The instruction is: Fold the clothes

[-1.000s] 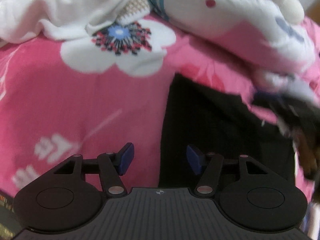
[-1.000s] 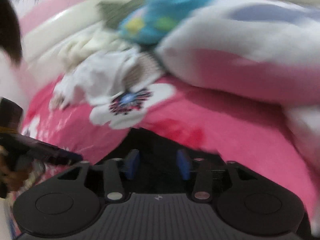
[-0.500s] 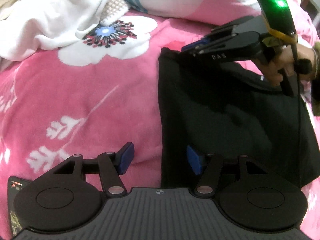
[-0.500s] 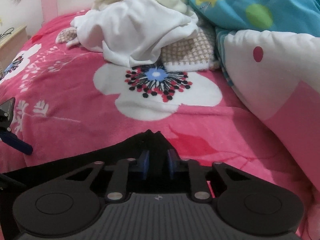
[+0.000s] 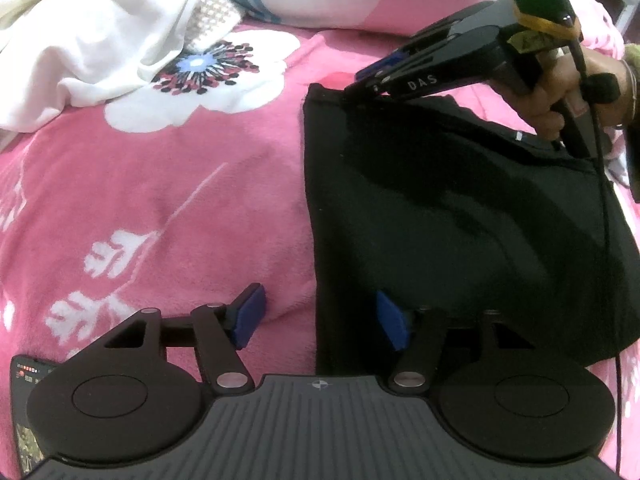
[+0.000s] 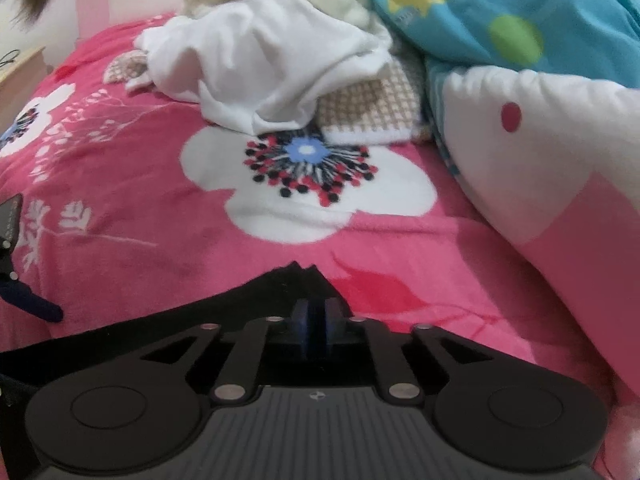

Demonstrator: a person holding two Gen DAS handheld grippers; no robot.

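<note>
Left gripper points steeply down, jaws spread and opening — right gripper nearly closed, jaws parting slightly.

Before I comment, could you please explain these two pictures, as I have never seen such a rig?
There is no robot here: a person holds a two-finger gripper in each hand, each with a camera looking forward along its fingers. One picture looks out from the left gripper, the other from the right gripper. Both look down on a bed covered by a pink flowered blanket, with a black garment lying on it and a heap of white clothes behind. The left gripper is open, straddling the garment's edge and holding nothing. The right gripper, held by the person's hand, pinches the garment's far corner, though its jaws are just starting to open.
</note>
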